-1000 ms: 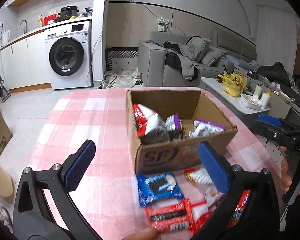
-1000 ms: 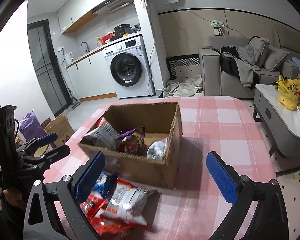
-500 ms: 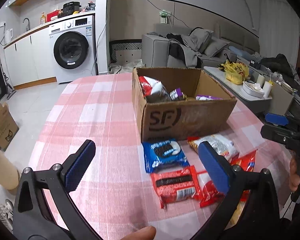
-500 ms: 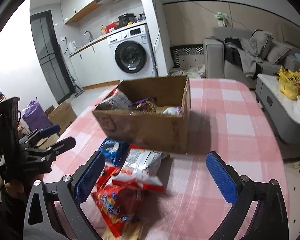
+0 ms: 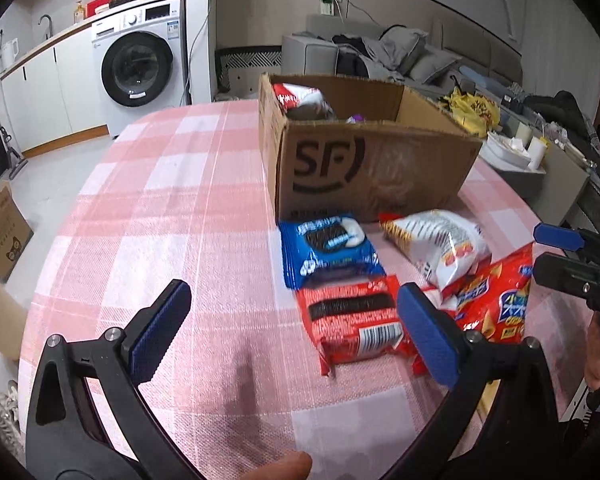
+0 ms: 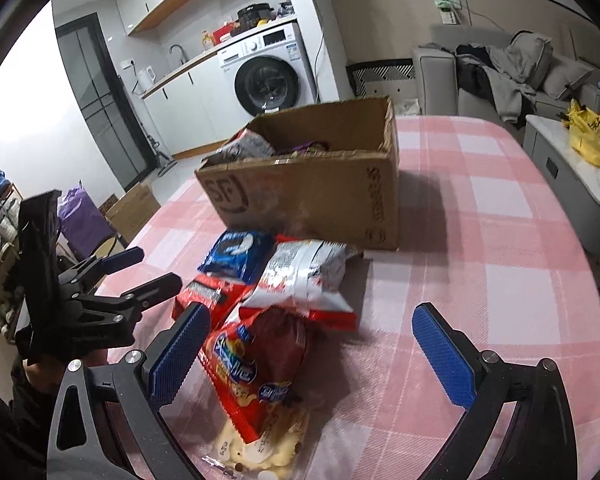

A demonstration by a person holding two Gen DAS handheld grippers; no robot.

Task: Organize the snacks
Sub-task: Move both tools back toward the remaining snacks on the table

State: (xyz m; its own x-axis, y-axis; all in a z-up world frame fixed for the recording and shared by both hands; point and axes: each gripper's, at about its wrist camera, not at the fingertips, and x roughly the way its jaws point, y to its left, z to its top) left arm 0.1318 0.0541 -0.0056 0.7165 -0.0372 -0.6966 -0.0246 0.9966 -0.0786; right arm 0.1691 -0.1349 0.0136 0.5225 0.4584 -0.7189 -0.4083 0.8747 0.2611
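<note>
Here, both claws gape wide, empty: left claw [image 5: 292, 334] just left of red pack [image 5: 352, 320]; right claw [image 6: 312, 354] straddles red bag [image 6: 256, 364], box [image 6: 320, 196] beyond.

We are looking at the left tool [image 5: 292, 328] and right tool [image 6: 310, 354]: matte black frames branching into two arms, each showing silver screws and ending in ribbed blue pads [image 5: 158, 330]. A dark sleeve [image 6: 16, 416] is showing.

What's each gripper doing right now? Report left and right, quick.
Left gripper: open, holding nothing, above the tablecloth.
Right gripper: open, holding nothing, over the red snack bag.
</note>
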